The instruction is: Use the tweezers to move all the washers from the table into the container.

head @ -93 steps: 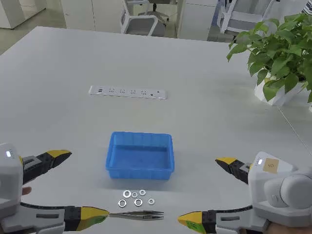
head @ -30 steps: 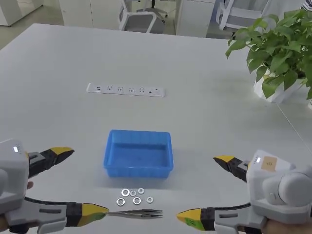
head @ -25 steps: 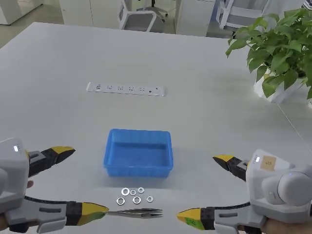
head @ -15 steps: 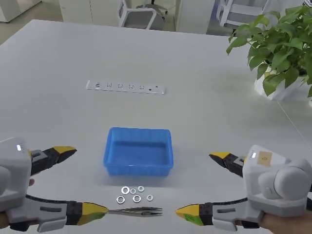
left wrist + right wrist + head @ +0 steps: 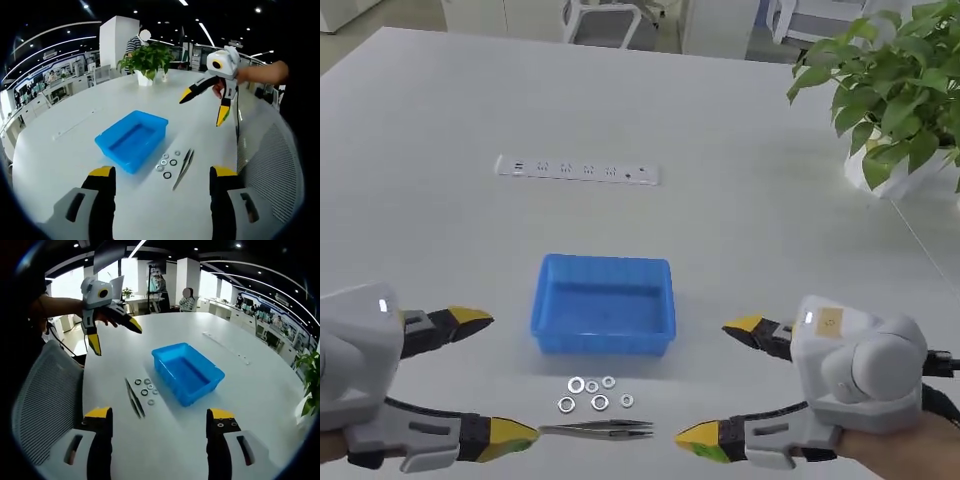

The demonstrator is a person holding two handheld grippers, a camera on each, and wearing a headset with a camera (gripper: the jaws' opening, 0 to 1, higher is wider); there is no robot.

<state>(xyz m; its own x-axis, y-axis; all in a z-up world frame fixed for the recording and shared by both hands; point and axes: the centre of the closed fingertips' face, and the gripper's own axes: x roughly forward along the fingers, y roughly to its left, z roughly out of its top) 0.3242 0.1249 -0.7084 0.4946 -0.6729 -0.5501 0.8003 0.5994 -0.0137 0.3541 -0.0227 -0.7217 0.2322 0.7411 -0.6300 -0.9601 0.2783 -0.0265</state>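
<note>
Several small metal washers (image 5: 592, 391) lie on the white table just in front of a blue container (image 5: 604, 317), which holds nothing. Thin metal tweezers (image 5: 597, 429) lie flat at the table's near edge, below the washers. My left gripper (image 5: 490, 378) hangs open to the left of the tweezers, one tip close to their end. My right gripper (image 5: 720, 380) is open to their right, holding nothing. The left gripper view has the washers (image 5: 167, 163), tweezers (image 5: 183, 161) and container (image 5: 132, 138) ahead of its jaws. The right gripper view shows the washers (image 5: 145, 388), tweezers (image 5: 134, 398) and container (image 5: 188, 372).
A white power strip (image 5: 577, 170) lies further back on the table. A potted green plant (image 5: 895, 95) stands at the far right. Office chairs stand beyond the far table edge. A mesh chair back (image 5: 42, 390) sits near the table in the right gripper view.
Both grippers have drifted slightly inward toward the tweezers and stayed open. The head camera has tilted, shifting the scene. Washers, tweezers and container lie where they were.
</note>
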